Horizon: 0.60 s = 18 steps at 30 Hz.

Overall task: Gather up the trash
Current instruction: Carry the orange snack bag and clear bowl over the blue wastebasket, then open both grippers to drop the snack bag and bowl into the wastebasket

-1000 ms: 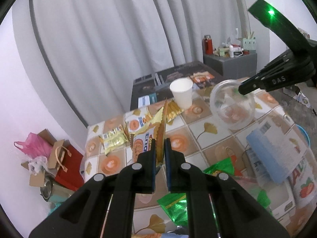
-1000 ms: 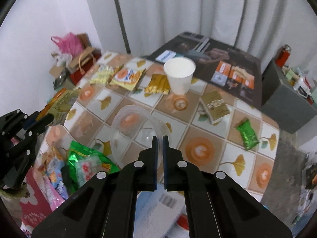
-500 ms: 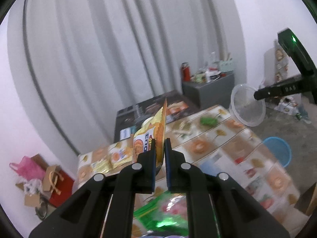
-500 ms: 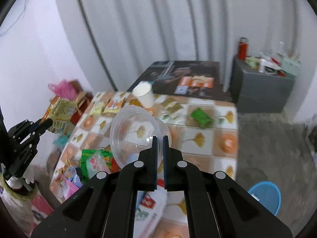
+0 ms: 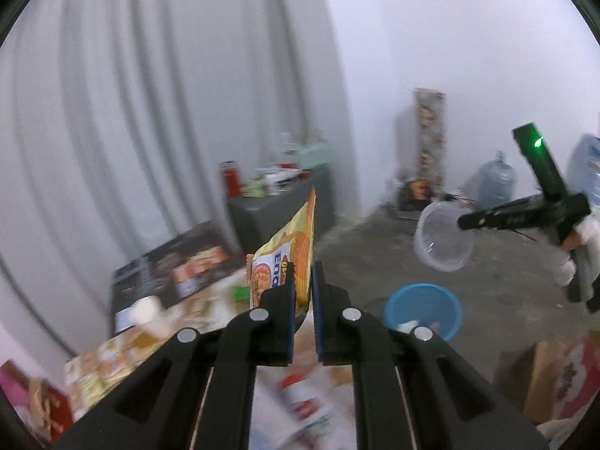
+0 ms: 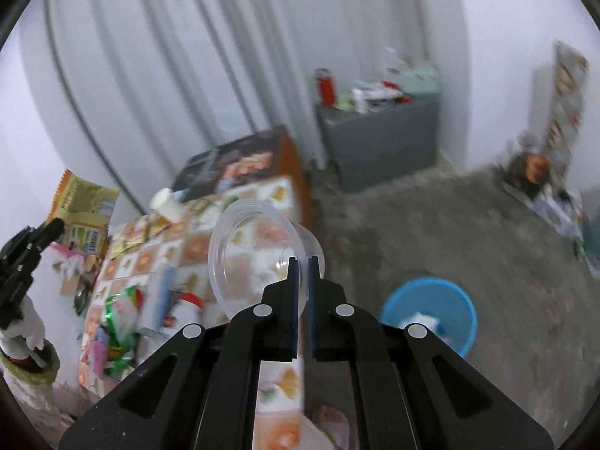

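Observation:
My left gripper is shut on a yellow-orange snack wrapper and holds it upright in the air. My right gripper is shut on the rim of a clear plastic bowl, also lifted. In the left wrist view the right gripper and the bowl hang at the right, above and beyond a blue bin on the floor. The bin lies low right of the right gripper. The wrapper also shows at far left in the right wrist view.
A tiled table bears wrappers, a white paper cup, a green packet and a bottle. A grey cabinet stands by the curtain. Water jugs and a cardboard box sit on the concrete floor.
Both grippers have swung right, away from the table and toward the floor, carrying the wrapper and the bowl. The blue bin has come closer and larger in both views.

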Tool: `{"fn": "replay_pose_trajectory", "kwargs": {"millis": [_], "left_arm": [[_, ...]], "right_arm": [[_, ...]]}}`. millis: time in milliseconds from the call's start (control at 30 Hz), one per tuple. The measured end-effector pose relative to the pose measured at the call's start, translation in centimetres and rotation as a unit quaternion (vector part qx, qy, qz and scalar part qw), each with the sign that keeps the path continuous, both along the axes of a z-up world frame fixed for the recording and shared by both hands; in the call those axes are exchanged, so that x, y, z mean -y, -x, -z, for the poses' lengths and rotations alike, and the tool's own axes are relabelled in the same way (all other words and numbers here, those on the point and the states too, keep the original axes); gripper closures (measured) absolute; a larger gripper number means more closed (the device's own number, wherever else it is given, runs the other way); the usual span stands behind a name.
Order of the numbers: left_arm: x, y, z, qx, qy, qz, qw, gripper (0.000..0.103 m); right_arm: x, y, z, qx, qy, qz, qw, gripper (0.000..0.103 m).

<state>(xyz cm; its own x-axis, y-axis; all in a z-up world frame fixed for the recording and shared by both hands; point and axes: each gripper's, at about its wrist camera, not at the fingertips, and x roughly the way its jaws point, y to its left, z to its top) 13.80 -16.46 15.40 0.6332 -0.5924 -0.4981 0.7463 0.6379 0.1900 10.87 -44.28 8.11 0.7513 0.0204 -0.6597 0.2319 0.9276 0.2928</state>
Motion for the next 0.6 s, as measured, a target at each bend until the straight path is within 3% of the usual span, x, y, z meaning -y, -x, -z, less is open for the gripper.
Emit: {"fn": "replay_pose_trajectory", "kwargs": {"millis": [100, 200, 367, 600], "left_arm": [[4.2, -0.4, 1.3, -0.045, 0.001, 0.040, 0.9982, 0.095], [9.0, -1.3, 3.6, -0.111, -0.008, 0.076, 0.9909, 0.095], [17.8, -3.0, 9.3, -0.199, -0.054, 0.114, 0.9718, 0.095], [26.5, -5.5, 17.0, -0.273, -0.114, 0.123, 0.9473, 0.095]], "right_arm": [[2.6, 1.5, 2.6, -0.021, -0.014, 0.035, 0.999, 0.100], [4.9, 2.5, 5.2, -0.043, -0.025, 0.066, 0.997, 0.100], [8.9, 3.0, 10.9, -0.087, -0.065, 0.110, 0.988, 0.100], [13.7, 2.3, 18.1, -0.133, -0.134, 0.161, 0.969, 0.100]]}}
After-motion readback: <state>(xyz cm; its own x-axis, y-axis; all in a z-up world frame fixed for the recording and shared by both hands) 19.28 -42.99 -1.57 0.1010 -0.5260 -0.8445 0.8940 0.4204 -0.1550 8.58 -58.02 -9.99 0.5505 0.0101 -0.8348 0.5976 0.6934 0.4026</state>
